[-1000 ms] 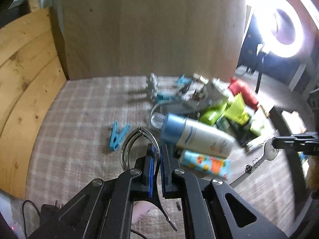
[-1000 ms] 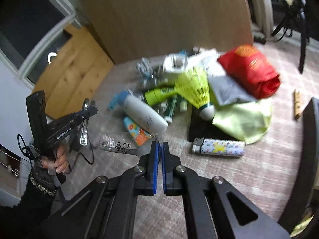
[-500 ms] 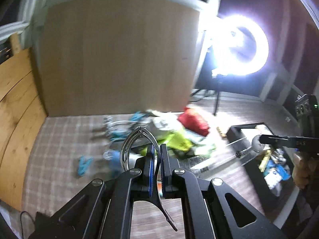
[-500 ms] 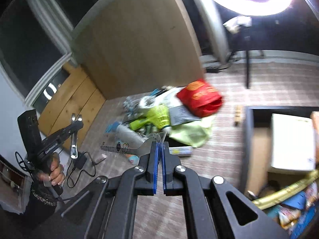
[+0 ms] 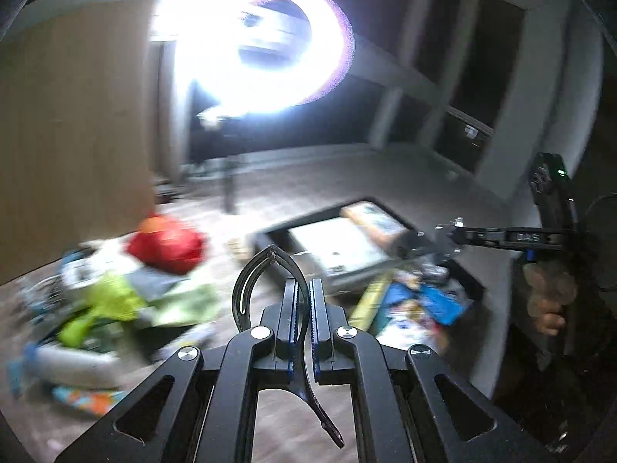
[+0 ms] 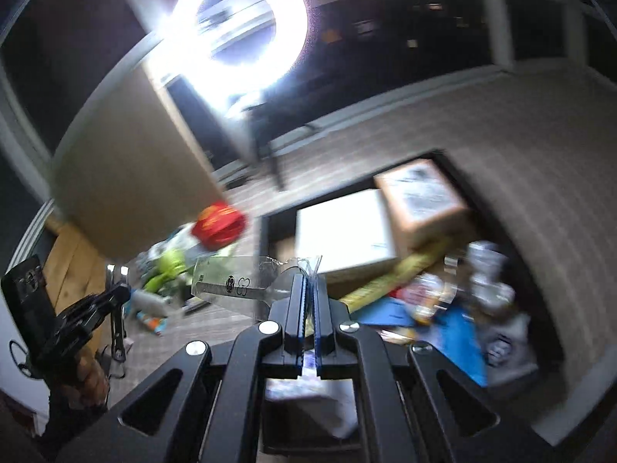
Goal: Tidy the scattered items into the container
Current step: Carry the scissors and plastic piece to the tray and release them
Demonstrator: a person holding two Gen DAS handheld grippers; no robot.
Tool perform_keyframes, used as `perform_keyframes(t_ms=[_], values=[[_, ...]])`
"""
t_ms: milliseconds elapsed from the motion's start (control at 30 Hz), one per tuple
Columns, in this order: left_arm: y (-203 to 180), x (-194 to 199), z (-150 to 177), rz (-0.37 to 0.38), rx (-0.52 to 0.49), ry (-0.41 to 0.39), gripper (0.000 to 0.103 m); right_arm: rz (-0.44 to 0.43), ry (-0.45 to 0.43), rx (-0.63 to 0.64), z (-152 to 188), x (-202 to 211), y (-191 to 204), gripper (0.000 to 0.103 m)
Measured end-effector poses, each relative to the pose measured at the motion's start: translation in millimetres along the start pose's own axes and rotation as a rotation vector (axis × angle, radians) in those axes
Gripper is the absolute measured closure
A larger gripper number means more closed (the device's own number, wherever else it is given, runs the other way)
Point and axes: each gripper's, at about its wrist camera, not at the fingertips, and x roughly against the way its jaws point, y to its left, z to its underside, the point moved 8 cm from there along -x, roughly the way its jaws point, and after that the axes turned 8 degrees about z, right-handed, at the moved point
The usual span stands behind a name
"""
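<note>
both grippers swung from the pile [image 5: 127, 301], right gripper [image 6: 307, 289] now over the container [image 6: 501, 208]

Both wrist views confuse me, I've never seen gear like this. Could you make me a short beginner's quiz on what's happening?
1. True or false: the left hand-held gripper is shut on metal nail clippers.
2. What does the right hand-held gripper hold?
A. the red pouch
B. a clear plastic packet
C. nothing
3. Fill in: the dark container already holds a white box and a ____ cardboard box.

Key: 1 true; 2 B; 3 brown.
</note>
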Motion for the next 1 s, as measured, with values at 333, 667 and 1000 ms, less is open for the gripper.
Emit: perform_keyframes(t_ms=[333, 667, 1000], values=[[-95, -58, -17, 0.151, -0.138, 0.058, 0.098, 0.118, -0.034, -0.106, 16, 35, -78, 0.1], [-137, -114, -33, 0.135, -0.137, 0.07, 0.079, 0.155, -0.027, -0.042, 7, 35, -103, 0.093], [-101, -101, -29, 0.027, -0.056, 0.058, 0.051, 0.208, -0.084, 0.032, -1, 38, -93, 0.054]])
